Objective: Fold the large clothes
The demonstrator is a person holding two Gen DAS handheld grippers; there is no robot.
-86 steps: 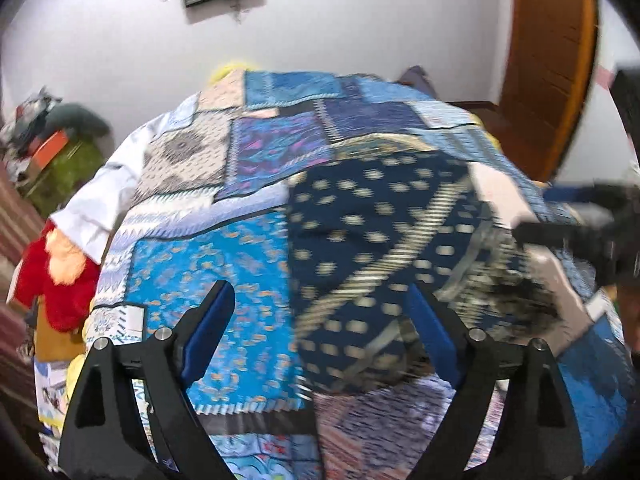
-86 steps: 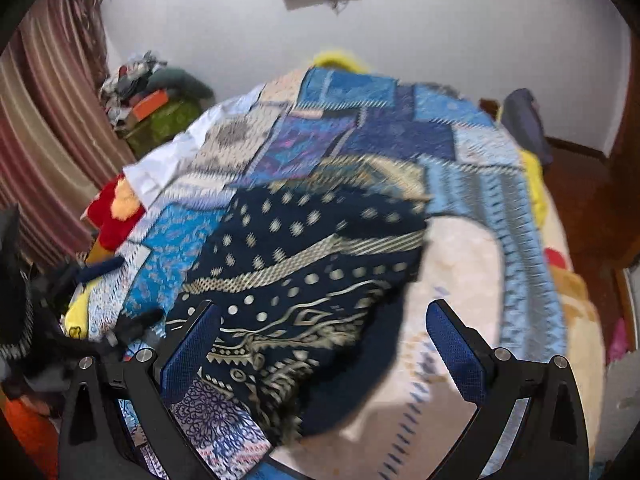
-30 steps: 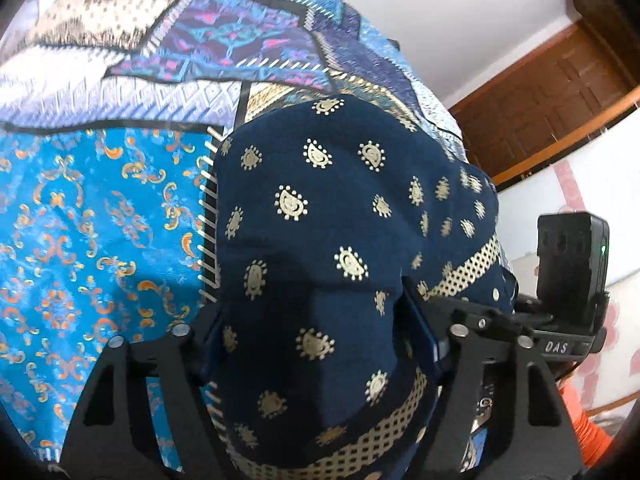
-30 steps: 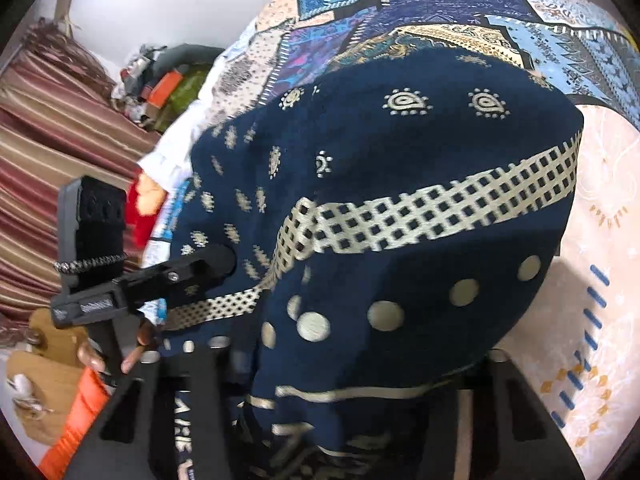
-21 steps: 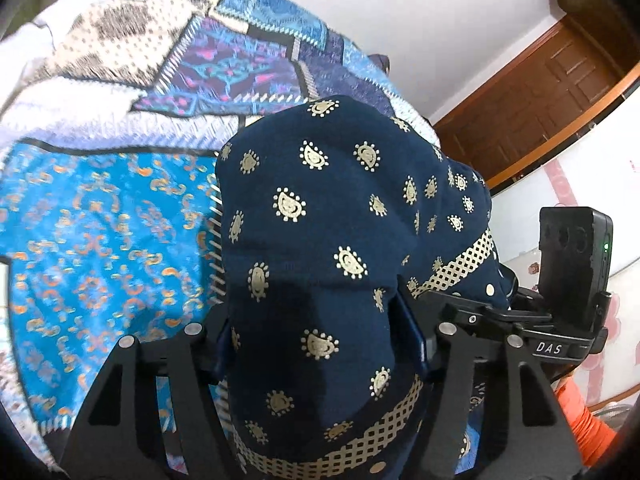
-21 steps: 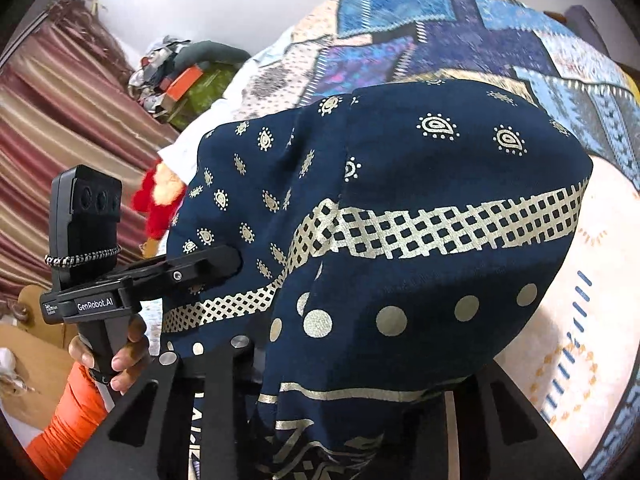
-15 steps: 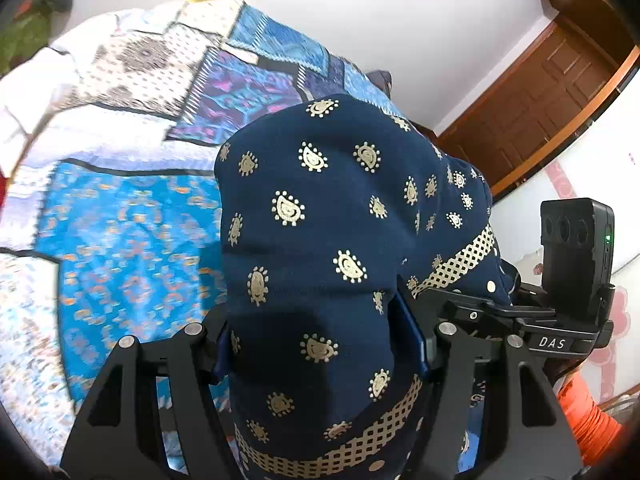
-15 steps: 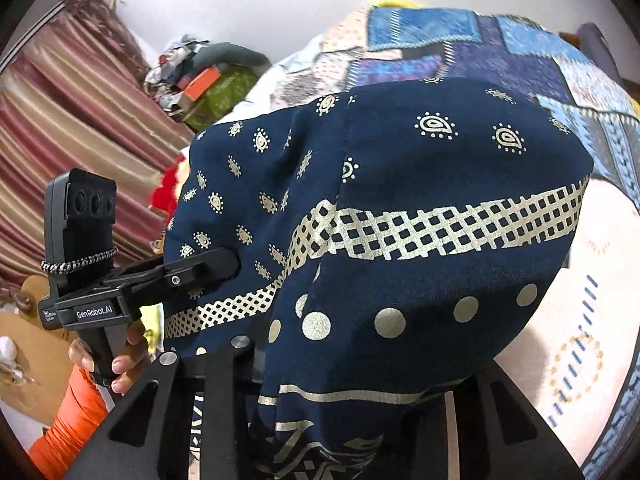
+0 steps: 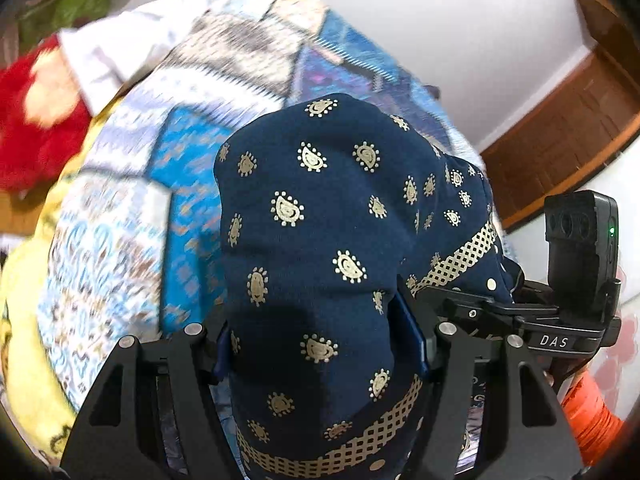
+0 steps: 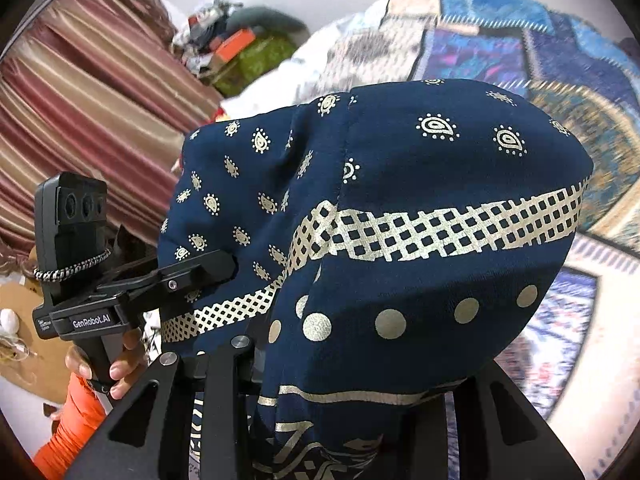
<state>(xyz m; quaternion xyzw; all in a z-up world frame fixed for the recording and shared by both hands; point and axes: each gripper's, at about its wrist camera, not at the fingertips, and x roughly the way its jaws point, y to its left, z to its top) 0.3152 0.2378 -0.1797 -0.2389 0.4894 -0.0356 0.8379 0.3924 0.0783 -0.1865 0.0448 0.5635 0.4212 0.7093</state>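
Note:
A navy garment (image 9: 320, 240) with gold paisley print and a gold lattice band fills both views (image 10: 400, 220). My left gripper (image 9: 320, 344) is shut on a bunched fold of it, which drapes over the fingers. My right gripper (image 10: 352, 392) is shut on another part of it, with cloth hanging over and hiding the fingertips. Both hold the garment lifted above the bed. The right gripper's body (image 9: 560, 320) shows at the right of the left wrist view. The left gripper's body (image 10: 120, 300) shows at the left of the right wrist view.
A bed with a blue patchwork cover (image 9: 180, 200) lies below and ahead (image 10: 500, 52). A red plush toy (image 9: 36, 120) sits at its left edge. Striped curtains (image 10: 88, 100) and a pile of clutter (image 10: 240, 48) stand left. A wooden door (image 9: 568, 128) is at the right.
Both grippers closed on the garment and lifted it off the bed. Over the last second the views have tilted up and swung left, with the cloth held the same way.

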